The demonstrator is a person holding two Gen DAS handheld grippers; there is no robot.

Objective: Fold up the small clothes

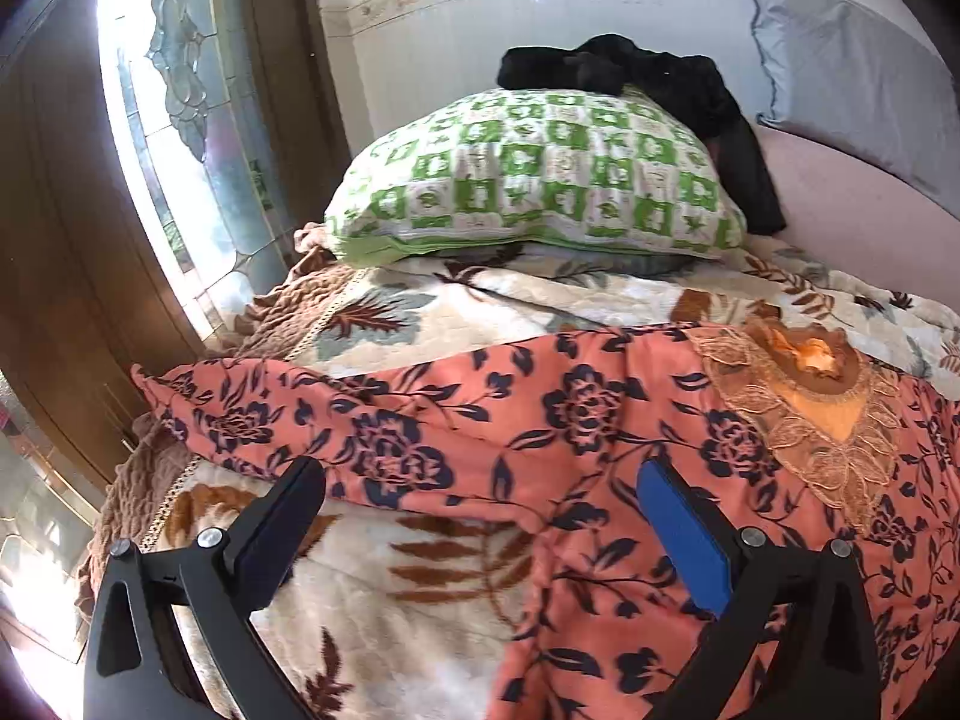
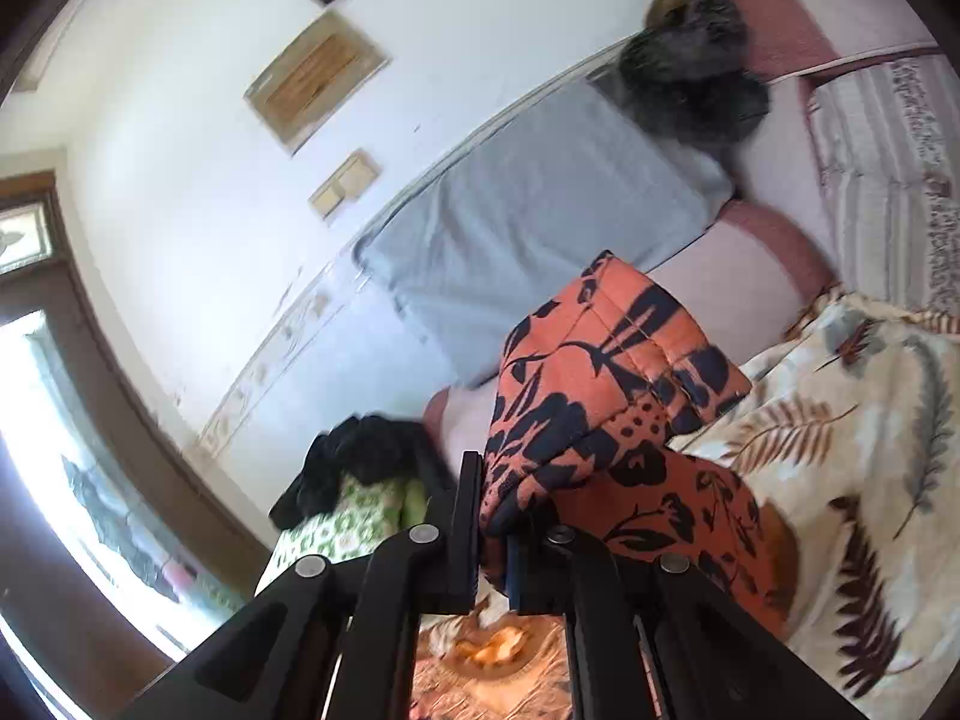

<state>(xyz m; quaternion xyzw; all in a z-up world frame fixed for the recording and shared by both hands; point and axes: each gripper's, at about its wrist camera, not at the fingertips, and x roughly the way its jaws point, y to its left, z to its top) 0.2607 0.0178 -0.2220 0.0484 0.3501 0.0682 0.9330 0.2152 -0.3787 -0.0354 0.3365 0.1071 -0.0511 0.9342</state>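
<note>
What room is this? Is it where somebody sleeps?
Most likely a bedroom. A green pillow lies on a leafy blanket spread over a bed, and a grey pillow leans against the wall.

The left wrist view sits low and close over the blanket [image 1: 372,600], level, facing along the bed toward the green pillow [image 1: 540,180] and the wall behind, window [image 1: 180,120] at its left. The right wrist view is rolled sideways, so the wall runs diagonally; it looks from just behind the raised dress [image 2: 600,396] toward the grey cushion [image 2: 540,228]. Both views share the dress [image 1: 540,420], blanket [image 2: 840,450], green pillow [image 2: 348,516], black garment [image 1: 630,72] [image 2: 360,456] and grey cushion [image 1: 840,60]
</note>
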